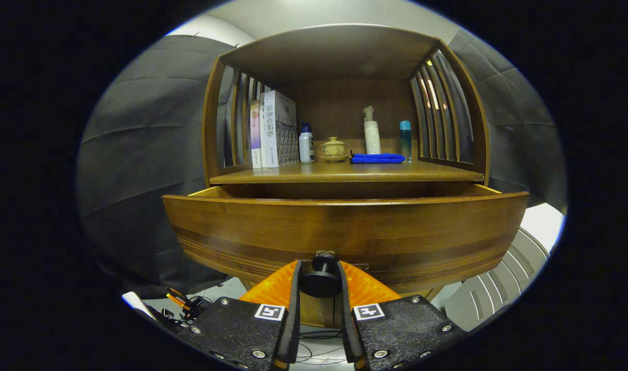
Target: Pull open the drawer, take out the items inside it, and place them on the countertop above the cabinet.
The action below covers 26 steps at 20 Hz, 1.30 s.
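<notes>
Glossy wooden drawer; matt knob; cloth towel.

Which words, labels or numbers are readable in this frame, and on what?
"社会心理学": spine of the white book.
Pink book, pump bottle: print too blurred to read.
Gripper, fingers closed on the drawer knob: square markers, no words.

Countertop with books, bottles, cloth

The gripper jaws clamp the round knob of the partly open drawer.
</notes>
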Tool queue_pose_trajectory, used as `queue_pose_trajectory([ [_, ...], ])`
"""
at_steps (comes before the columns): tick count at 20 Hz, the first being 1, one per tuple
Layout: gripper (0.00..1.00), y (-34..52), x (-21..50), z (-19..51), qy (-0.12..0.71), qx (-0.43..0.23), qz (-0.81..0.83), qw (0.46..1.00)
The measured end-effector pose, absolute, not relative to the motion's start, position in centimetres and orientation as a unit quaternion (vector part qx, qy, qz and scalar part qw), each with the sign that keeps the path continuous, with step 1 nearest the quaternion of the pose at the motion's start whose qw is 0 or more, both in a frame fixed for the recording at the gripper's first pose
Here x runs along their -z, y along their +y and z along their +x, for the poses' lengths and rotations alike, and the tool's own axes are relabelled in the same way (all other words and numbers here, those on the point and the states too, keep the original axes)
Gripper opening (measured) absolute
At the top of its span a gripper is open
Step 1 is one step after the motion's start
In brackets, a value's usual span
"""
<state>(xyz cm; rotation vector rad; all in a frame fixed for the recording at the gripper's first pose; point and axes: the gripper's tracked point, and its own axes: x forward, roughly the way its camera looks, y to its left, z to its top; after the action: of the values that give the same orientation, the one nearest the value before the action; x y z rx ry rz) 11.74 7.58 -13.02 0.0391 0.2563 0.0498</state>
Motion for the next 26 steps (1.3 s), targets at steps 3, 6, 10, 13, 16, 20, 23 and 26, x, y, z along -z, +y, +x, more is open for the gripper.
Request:
queue_pose_trajectory([
  [3,0.35,7.7,13.2,10.6,0.126,-0.021,0.019,0.992],
  [6,0.34,8.2,13.8,8.9,0.122,-0.025,0.002,0.992],
  [10,0.34,8.6,14.0,6.6,0.118,-0.034,-0.012,0.992],
  [13,0.35,8.7,14.1,5.3,0.12,-0.043,-0.015,0.992],
  [16,0.34,9.0,14.3,3.7,0.12,-0.05,-0.021,0.991],
  [20,0.34,10.3,14.6,1.4,0.122,-0.065,-0.028,0.99],
  [23,0.35,10.9,14.8,0.1,0.127,-0.073,-0.036,0.989],
  [26,0.35,11.4,14.9,-0.5,0.129,-0.079,-0.04,0.988],
])
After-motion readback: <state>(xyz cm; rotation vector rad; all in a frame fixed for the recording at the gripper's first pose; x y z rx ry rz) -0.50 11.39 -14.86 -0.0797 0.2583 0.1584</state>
